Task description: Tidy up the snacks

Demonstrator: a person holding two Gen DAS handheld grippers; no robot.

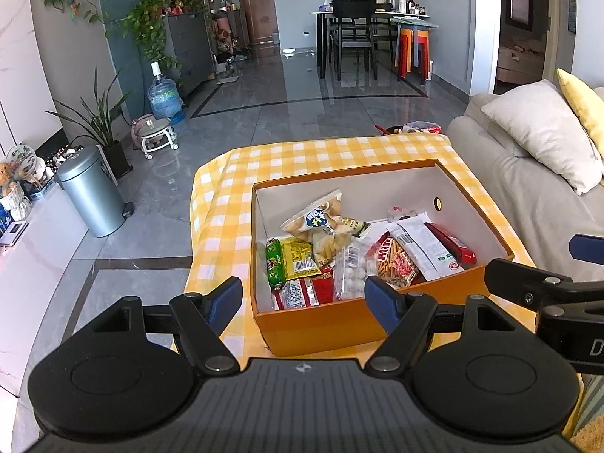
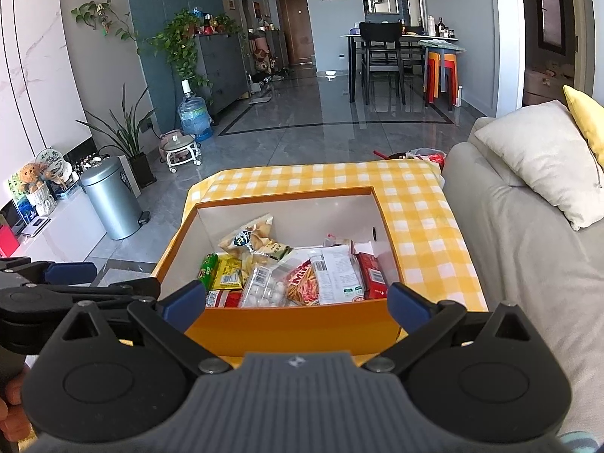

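Both the left gripper (image 1: 304, 296) and the right gripper (image 2: 296, 304) are wide and empty before the box (image 1: 321, 324). The packets (image 2: 264, 287) overlap, so one pinch may drag neighbours.

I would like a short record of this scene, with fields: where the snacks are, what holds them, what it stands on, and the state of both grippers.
container: orange box, open top, white inside
stands on: table with yellow checked cloth
snacks in box: green sausage pack, bag of white balls, crisps bag, red stick-snack bag, red carton, others partly hidden
snacks outside box: none seen on the cloth
left gripper: open, empty, at the box's near wall
right gripper: open, empty, at the box's near wall
beside table: grey sofa
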